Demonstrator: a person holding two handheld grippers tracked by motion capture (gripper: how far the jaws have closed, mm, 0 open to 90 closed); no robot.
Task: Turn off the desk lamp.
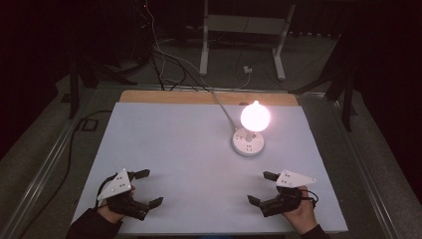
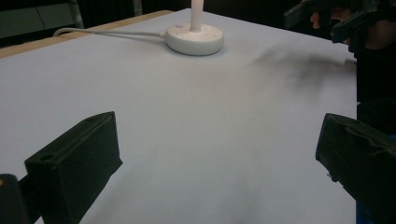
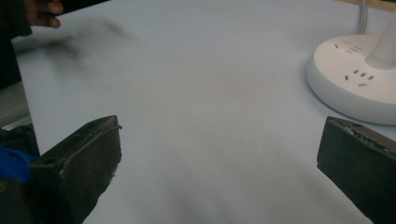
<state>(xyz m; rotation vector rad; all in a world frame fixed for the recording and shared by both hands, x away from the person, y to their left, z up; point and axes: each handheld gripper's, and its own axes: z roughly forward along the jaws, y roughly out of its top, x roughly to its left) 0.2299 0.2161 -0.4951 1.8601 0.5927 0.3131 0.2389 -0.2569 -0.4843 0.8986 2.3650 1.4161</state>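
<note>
The lamp point(image 1: 250, 130) is glowing on the table point(image 1: 164, 144), its round white base point(image 1: 248, 142) sitting ahead of the right gripper point(image 1: 260, 187) and a little to its inner side, near but apart from it. In the right gripper view the base point(image 3: 355, 79) is lying just beyond the right-hand jaw. The lamp's white cord point(image 1: 222, 108) is running away toward the far edge. The right gripper is resting low over the table with jaws spread wide, gripping nothing. The left gripper point(image 1: 148, 187) is sitting well apart from the lamp, level with its partner, jaws likewise gaping wide and empty; from it the base point(image 2: 194, 39) is lying far ahead.
</note>
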